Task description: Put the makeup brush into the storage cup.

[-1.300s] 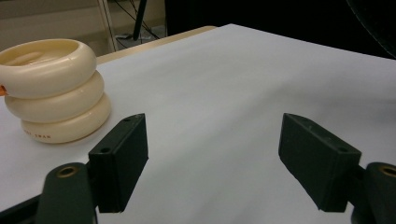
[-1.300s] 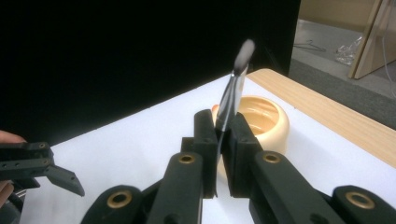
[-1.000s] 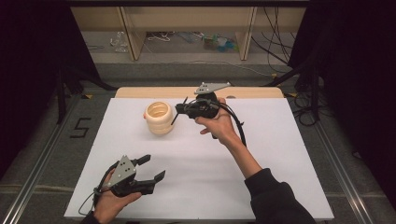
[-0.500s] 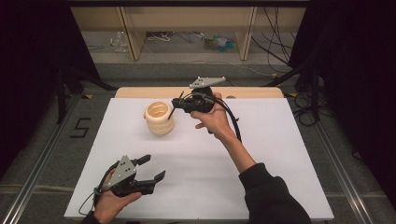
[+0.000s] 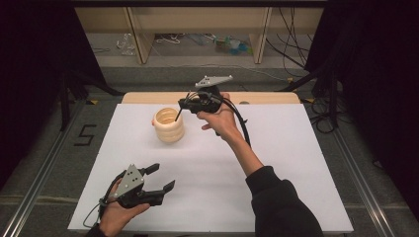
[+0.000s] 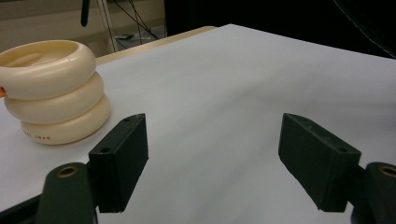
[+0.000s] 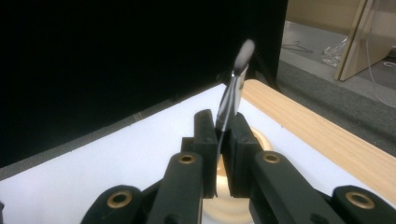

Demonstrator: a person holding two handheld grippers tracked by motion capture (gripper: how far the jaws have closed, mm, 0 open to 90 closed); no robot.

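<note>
Presently, item one: a slim makeup brush (image 7: 232,95), dark-handled with a soft tuft at the upper end, pinched between the jaws of the right gripper (image 7: 219,135), which are closed tight on its handle; the tuft points up and away from the jaws, the handle's lower end hangs over the mouth of the holder. Item two: a cream ribbed holder (image 5: 169,125), three stacked rings in form, open at the top, standing upright on the white table cover (image 5: 276,163) toward the far left of centre; in the high view the brush (image 5: 178,115) appears as a thin dark stick slanting down to the holder's rim, and whether it touches that rim cannot be told. Item three: the left gripper (image 5: 148,181), near edge of the table, well apart from the holder (image 6: 51,91), jaws standing wide with nothing between them. Handling note, as a judgement: the step looks to be setting the brush into the holder, handle first. It would go best by bringing the handle end squarely over the opening, lowering it straight so it does not catch the rim and tip the light holder, and releasing only once the handle rests inside. The idle left gripper could steady the holder if it rocks.
</note>
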